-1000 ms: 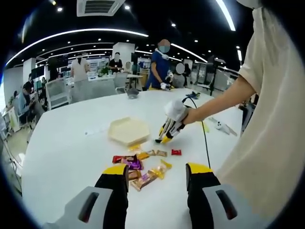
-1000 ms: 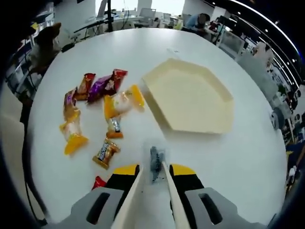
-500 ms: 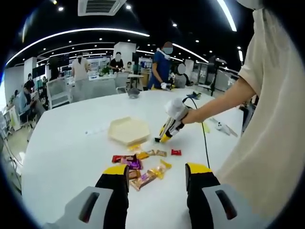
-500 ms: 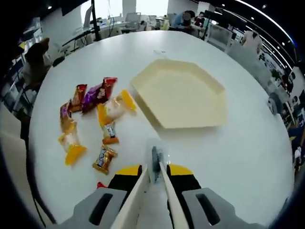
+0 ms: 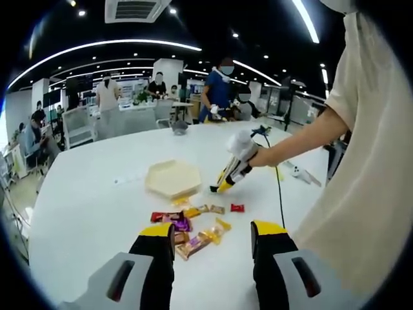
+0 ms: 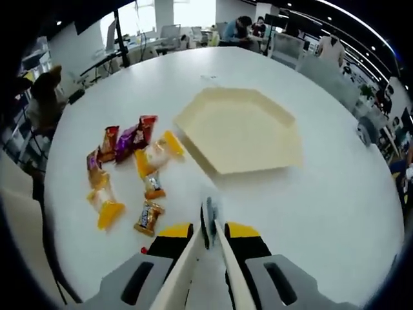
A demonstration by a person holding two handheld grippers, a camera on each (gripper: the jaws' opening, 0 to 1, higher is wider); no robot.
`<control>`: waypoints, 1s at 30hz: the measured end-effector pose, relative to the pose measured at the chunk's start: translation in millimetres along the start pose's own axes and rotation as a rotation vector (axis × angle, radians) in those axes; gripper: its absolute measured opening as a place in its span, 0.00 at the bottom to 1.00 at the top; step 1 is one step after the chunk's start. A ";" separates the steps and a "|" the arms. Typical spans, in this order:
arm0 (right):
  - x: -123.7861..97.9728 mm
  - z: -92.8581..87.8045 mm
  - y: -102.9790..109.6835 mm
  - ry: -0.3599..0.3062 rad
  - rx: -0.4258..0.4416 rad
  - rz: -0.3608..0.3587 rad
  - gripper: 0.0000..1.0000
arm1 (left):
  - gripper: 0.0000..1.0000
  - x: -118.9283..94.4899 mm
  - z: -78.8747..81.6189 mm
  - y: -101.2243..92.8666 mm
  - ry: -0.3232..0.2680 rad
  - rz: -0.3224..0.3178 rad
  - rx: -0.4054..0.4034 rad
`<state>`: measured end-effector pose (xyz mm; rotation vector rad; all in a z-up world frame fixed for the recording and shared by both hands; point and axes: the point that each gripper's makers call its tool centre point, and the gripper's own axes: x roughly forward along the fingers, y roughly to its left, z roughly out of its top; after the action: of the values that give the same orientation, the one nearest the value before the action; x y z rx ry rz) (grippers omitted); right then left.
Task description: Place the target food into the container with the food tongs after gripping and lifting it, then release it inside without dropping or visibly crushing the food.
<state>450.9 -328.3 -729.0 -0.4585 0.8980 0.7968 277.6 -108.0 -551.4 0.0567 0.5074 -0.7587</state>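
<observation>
Now right gripper (image 6: 208,236) clamps tongs (image 6: 208,223), tips nearly shut, empty. Candies (image 6: 150,216) lie left of tray (image 6: 240,129): light, slippery wrappers; pinch mid-body. Left gripper (image 5: 211,244) wide, idle.

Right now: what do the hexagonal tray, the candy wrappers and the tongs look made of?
Hexagonal tray: cream and matte, uniform with a moulded raised rim; probably plastic or pulp fibre.
Candy wrappers: glossy printed film with twisted or crimped ends; likely plastic or foil.
Tongs: pale, smooth flat arms held in the right gripper; plastic or light wood, can't tell which.
</observation>
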 end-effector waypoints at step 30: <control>-41.2 53.7 3.0 -0.147 0.028 -0.041 0.18 | 0.48 -11.4 5.8 -2.5 -0.053 0.022 0.019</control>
<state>460.7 -308.4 -664.9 -0.3875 0.7598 0.7693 271.4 -103.9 -540.7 0.0599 0.4486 -0.7422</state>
